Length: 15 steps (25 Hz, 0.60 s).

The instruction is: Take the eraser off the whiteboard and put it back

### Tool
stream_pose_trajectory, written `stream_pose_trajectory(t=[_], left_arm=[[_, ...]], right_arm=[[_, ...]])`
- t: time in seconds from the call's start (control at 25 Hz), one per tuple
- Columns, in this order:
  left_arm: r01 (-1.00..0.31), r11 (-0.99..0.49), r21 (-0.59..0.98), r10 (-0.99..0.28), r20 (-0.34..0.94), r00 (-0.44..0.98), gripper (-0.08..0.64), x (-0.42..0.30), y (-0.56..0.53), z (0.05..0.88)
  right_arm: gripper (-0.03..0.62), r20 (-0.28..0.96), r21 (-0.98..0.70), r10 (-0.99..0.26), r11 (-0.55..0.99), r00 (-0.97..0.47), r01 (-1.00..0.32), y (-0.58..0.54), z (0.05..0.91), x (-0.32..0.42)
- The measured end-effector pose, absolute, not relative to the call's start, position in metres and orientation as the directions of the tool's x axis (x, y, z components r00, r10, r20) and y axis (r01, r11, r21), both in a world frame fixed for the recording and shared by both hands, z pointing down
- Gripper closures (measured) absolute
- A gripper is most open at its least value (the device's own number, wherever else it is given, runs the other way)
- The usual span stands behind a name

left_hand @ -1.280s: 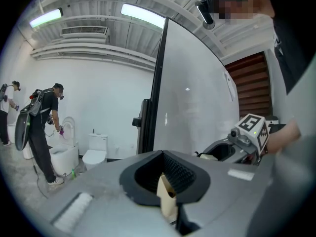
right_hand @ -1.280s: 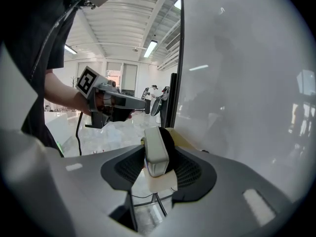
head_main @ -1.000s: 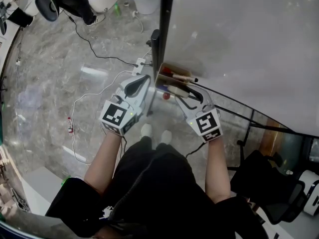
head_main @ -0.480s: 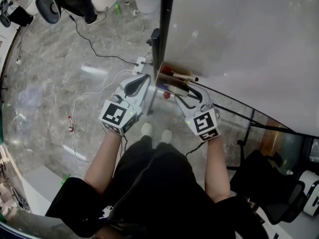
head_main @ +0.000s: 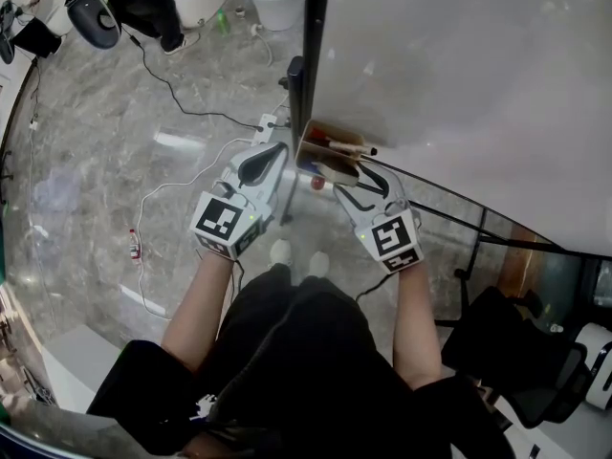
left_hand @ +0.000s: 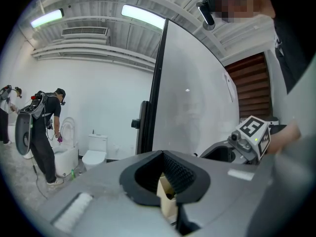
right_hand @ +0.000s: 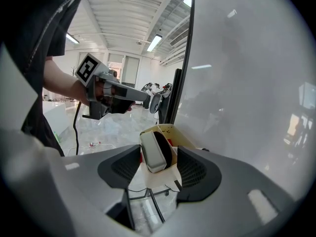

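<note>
In the tray (head_main: 311, 149) at the lower corner of the whiteboard (head_main: 459, 84), the eraser (right_hand: 155, 152) lies between the jaws of the right gripper (right_hand: 158, 158). These jaws have just been opening and stand wide, not gripping it. The left gripper (left_hand: 165, 158) is closed and empty, just beside the tray. The return appears complete. Only withdrawal of the right gripper remains.

Right gripper (head_main: 352, 174) is held at the tray (head_main: 309, 147), jaws just opened, with the eraser (right_hand: 155, 151) loose between them. Left gripper (head_main: 275, 153) is held level just left of the tray, jaws together.
</note>
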<state>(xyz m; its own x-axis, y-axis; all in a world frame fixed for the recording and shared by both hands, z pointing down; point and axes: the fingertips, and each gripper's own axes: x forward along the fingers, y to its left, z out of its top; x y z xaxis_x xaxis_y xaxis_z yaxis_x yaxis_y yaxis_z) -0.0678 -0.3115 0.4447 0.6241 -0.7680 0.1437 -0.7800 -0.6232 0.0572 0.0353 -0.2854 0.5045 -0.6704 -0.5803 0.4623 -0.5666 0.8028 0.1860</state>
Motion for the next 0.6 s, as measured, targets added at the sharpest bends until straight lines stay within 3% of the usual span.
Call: stream_pose_trajectory(t=[0.48,0.6], left_arm=[[-0.755,-0.655,0.032,-0.748,0.12,0.653,0.558,-0.057,-0.307,0.431],[-0.748,-0.663,0.023,-0.742,0.112,0.661,0.558,-0.054,-0.306,0.426]], right_arm=[[0.35,0.405,0.156,-0.611,0.779,-0.68,-0.607,-0.276,0.485,0.04],[0.381,0.372,0.154,-0.64,0.757,-0.672,-0.636,-0.277,0.476,0.045]])
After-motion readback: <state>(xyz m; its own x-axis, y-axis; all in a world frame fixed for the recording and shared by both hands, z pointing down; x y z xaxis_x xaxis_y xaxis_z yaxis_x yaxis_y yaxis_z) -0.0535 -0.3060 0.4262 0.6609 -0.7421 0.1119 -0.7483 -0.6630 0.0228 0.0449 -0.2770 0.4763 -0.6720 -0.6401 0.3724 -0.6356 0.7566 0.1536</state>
